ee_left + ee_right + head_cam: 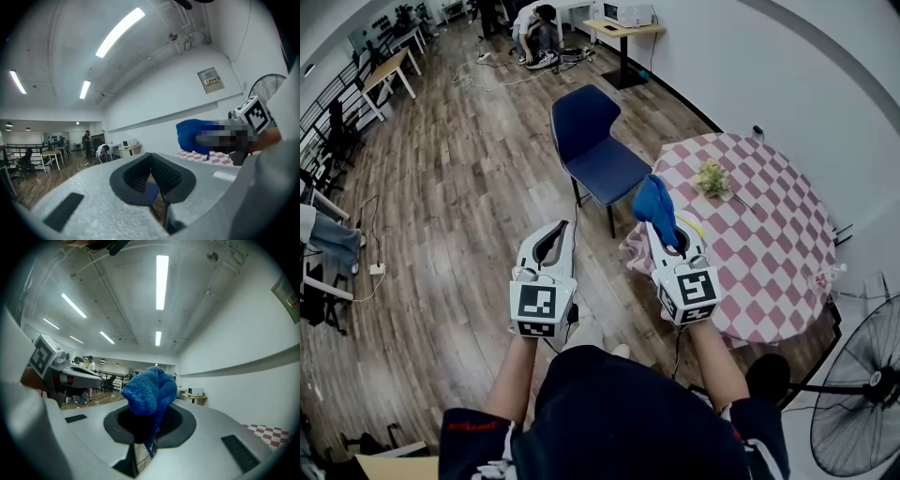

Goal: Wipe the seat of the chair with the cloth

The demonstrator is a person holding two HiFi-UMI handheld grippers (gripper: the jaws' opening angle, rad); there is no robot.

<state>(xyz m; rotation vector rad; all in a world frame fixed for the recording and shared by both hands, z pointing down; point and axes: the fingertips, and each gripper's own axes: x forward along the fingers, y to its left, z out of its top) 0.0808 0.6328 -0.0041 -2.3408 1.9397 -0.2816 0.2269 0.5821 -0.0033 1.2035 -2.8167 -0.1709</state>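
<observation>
A dark blue chair [592, 148] stands on the wooden floor ahead of me, its seat [607, 170] bare. My right gripper [664, 232] is shut on a bunched blue cloth [655, 208], which sticks up between the jaws and hangs over the near edge of the checked table. In the right gripper view the cloth [150, 392] fills the jaw gap. My left gripper [561, 231] is held level beside it, shut and empty, short of the chair. In the left gripper view its pads [151, 174] meet and the cloth [197, 135] shows at the right.
A round table with a pink and white checked cover [759, 225] stands right of the chair, a small plant [711, 177] on it. A floor fan [861, 394] is at the lower right. Desks [389, 70] and people [539, 33] are at the far end.
</observation>
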